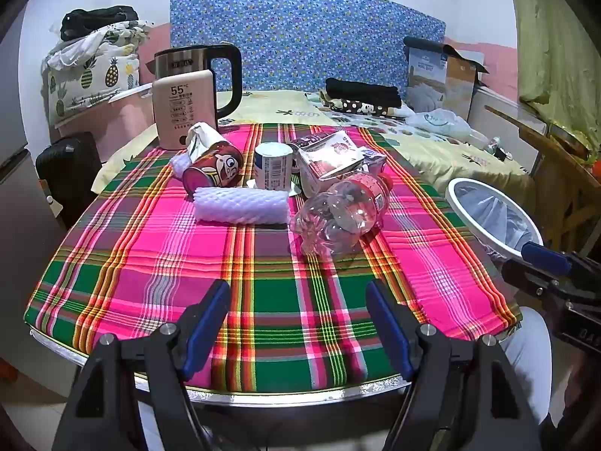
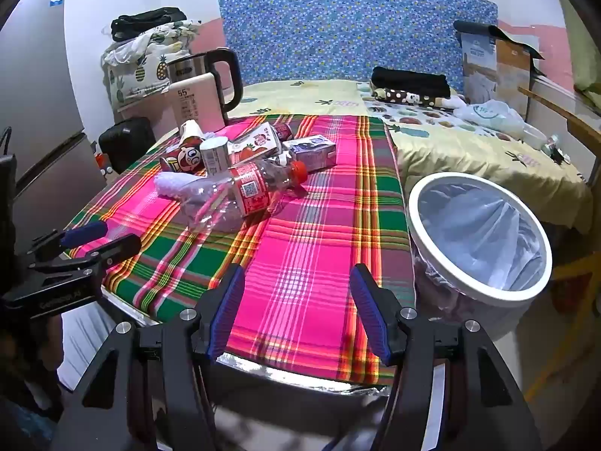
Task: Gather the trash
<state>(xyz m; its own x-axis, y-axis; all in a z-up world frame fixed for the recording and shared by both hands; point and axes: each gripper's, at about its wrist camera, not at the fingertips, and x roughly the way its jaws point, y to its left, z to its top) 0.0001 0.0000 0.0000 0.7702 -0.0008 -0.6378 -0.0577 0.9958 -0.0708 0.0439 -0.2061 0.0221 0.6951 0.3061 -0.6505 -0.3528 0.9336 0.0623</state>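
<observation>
Hovering over the plaid tablecloth [image 1: 157, 263], we keep our left gripper [image 1: 298, 323] and right gripper [image 2: 296, 308] wide open and empty. Nearest lies the crushed bottle [image 1: 338, 214], trash heaped behind it. Only the right view looks into the lined bin [image 2: 480, 233].

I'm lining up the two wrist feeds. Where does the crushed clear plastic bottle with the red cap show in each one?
Left wrist view: crushed bottle right of centre, just right of the white foam sleeve.
Right wrist view: bottle left of centre, red cap pointing right.
Shared landmark: the white-rimmed trash bin, off the table's right edge in both views.
</observation>
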